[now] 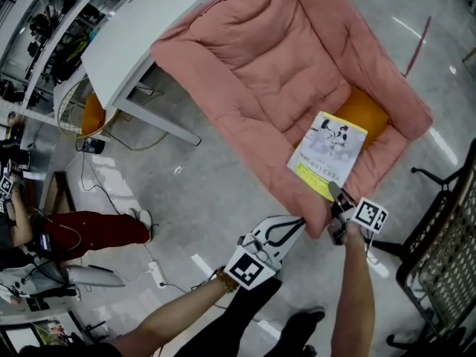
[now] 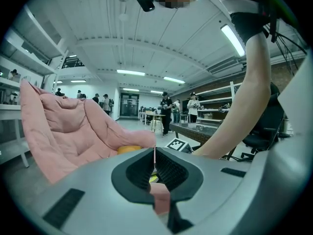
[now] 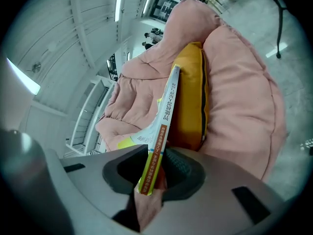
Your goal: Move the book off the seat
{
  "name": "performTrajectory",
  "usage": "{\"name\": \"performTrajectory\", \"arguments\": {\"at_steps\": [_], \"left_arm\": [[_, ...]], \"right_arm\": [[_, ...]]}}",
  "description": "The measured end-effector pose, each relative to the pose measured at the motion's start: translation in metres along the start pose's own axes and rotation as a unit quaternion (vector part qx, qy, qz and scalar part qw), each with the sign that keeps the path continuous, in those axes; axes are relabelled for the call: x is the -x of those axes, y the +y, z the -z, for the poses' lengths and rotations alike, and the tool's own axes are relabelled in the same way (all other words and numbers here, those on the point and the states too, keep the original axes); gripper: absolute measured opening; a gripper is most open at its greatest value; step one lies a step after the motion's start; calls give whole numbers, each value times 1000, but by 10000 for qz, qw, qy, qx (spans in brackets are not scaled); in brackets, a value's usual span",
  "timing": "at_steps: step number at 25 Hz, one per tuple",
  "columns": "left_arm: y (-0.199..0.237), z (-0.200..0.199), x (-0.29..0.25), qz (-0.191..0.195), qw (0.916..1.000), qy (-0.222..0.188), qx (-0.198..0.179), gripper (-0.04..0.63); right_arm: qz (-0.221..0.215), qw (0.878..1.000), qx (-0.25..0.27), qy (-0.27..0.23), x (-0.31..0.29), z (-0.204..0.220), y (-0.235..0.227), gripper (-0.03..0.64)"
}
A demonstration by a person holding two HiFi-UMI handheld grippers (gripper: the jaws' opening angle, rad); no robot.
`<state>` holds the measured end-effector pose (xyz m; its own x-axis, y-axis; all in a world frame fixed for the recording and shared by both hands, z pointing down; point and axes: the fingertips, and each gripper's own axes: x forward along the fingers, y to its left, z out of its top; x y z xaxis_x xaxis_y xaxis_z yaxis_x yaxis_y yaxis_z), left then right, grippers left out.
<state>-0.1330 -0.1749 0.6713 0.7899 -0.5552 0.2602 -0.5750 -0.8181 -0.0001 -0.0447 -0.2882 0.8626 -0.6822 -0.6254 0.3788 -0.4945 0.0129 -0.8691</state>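
A thin book (image 1: 327,155) with a white and yellow cover lies on the pink padded seat (image 1: 260,58), partly over an orange cushion (image 1: 366,114). My right gripper (image 1: 336,196) is at the book's near edge. In the right gripper view the book (image 3: 166,116) stands edge-on between the pads, and the right gripper (image 3: 152,173) is shut on its lower corner. My left gripper (image 1: 300,221) meets the seat's front edge. In its own view the left gripper (image 2: 154,168) is shut, with a thin fold of pink fabric between the pads.
A white table (image 1: 134,43) stands behind the seat at the left. A black mesh chair (image 1: 446,244) is close on the right. A power strip (image 1: 156,274) and cables lie on the floor. A seated person in red trousers (image 1: 89,233) is at the far left.
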Motion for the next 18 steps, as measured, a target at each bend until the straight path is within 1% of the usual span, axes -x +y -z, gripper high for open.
{"name": "performTrajectory", "arguments": {"at_steps": [3, 8, 9, 12, 13, 15, 18], "left_arm": [[2, 0, 1, -42, 10000, 13, 22, 0], [1, -3, -1, -38, 10000, -26, 25, 0], [1, -4, -1, -43, 10000, -30, 23, 0], [-2, -9, -3, -47, 10000, -74, 32, 0], [-2, -12, -4, -50, 9999, -98, 25, 0], [-2, -14, -4, -63, 9999, -111, 8, 0], [-3, -16, -3, -76, 9999, -126, 18, 0]], "right_arm": [[-39, 10000, -36, -28, 2, -4, 3, 92], [-223, 9995, -186, -109, 2, -12, 10, 84], [-332, 9991, -233, -136, 2, -14, 13, 83], [-924, 9935, -586, -324, 2, -22, 36, 77], [-1026, 9922, -609, -351, 2, -25, 43, 75], [-1081, 9918, -579, -349, 2, -30, 52, 75], [-972, 9928, -601, -361, 5, -32, 54, 75]]}}
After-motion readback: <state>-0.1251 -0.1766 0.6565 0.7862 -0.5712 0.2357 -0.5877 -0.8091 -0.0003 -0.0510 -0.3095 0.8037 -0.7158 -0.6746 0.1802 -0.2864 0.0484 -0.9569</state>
